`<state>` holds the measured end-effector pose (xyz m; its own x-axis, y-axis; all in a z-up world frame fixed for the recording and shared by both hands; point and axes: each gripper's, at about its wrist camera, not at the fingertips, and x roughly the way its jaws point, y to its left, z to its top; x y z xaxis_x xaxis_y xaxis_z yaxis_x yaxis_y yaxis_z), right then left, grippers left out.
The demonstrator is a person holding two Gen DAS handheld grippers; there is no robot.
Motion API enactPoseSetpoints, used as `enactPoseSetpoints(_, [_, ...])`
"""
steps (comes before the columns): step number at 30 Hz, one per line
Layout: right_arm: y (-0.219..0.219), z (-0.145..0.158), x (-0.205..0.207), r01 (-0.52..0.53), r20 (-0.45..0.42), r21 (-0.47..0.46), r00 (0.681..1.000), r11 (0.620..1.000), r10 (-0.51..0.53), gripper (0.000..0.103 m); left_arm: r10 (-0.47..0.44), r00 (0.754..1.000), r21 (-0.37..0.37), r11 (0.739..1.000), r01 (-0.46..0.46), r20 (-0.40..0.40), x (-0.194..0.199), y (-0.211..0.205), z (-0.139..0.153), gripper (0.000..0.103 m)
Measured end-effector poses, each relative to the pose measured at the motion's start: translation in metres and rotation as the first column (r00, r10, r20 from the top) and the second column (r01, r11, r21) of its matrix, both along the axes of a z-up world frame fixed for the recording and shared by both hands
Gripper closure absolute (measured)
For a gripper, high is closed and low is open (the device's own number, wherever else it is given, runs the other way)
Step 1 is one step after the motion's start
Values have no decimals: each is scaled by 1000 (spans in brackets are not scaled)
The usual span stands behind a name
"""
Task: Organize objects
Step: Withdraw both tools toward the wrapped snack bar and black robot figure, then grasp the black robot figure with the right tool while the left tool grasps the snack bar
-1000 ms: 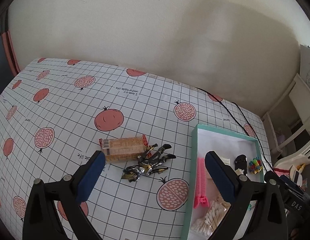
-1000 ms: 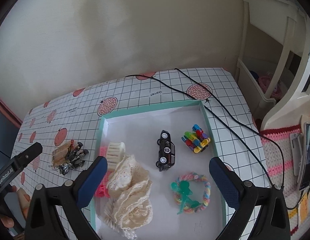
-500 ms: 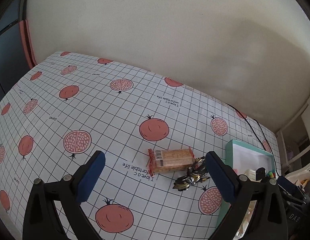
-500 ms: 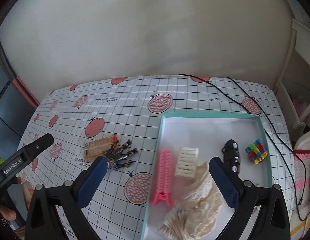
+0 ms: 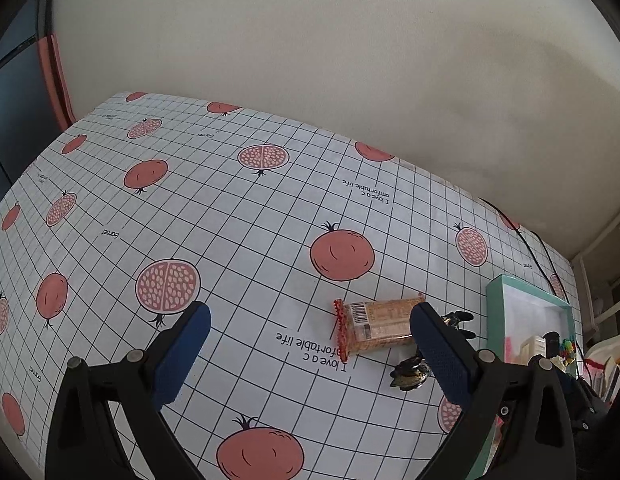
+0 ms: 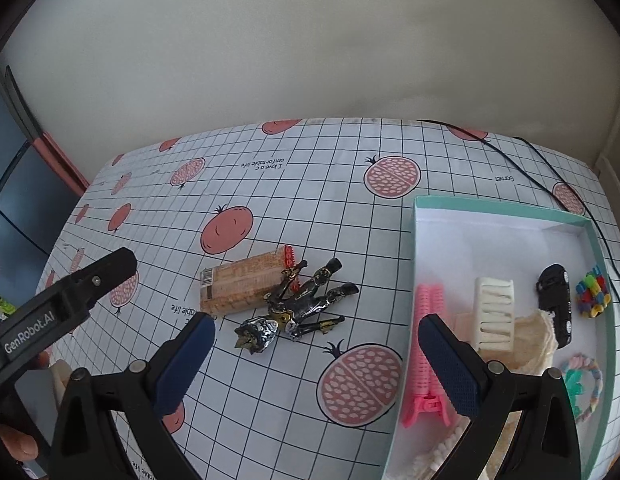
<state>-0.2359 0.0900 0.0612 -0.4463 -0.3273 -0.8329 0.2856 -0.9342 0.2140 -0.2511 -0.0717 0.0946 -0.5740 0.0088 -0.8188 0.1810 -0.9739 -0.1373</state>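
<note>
- Snack bar (image 6: 246,286) lies on the tablecloth (image 6: 329,168), touching the black-and-silver toy figure (image 6: 298,308) at its 4 o'clock; teal box (image 6: 505,210) at 3 o'clock, well apart.
- In the left view the toy figure (image 5: 429,356) is partly hidden behind a blue pad; the box (image 5: 494,312) is cut off.
- Since earlier, both views have swung left, the right one off the box onto the bar.
- Left gripper (image 5: 310,352) and right gripper (image 6: 315,360): jaws apart, empty.
- Open tablecloth from 9 to 12 o'clock.

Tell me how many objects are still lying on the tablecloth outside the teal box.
2. The snack bar lies left of the teal box, and the black-and-gold toy figure lies against its right end. Something could be hidden behind the jaws.
</note>
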Motion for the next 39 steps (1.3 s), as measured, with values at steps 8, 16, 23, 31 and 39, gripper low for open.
enactPoseSetpoints(8, [-28, -23, -6, 2, 35, 15, 999, 1000, -3, 0, -6, 1000, -7, 1000, 6, 15, -10, -12, -15, 3])
enactPoseSetpoints(16, [-35, -41, -15, 41, 59, 34, 997, 999, -43, 0, -49, 999, -27, 998, 49, 11, -16, -7, -22, 3])
enactPoseSetpoints(23, [-29, -53, -21, 73, 77, 40, 994, 997, -76, 5, -97, 995, -57, 994, 97, 11, -21, 7, -28, 3])
enactPoseSetpoints(31, [-22, -57, -20, 44, 88, 59, 995, 997, -50, 23, -139, 990, -78, 987, 141, 27, -26, 19, -37, 3])
enactPoseSetpoints(39, [-6, -53, -19, 16, 102, 36, 995, 999, -20, 48, -207, 977, -132, 969, 210, 43, -32, 42, -44, 3])
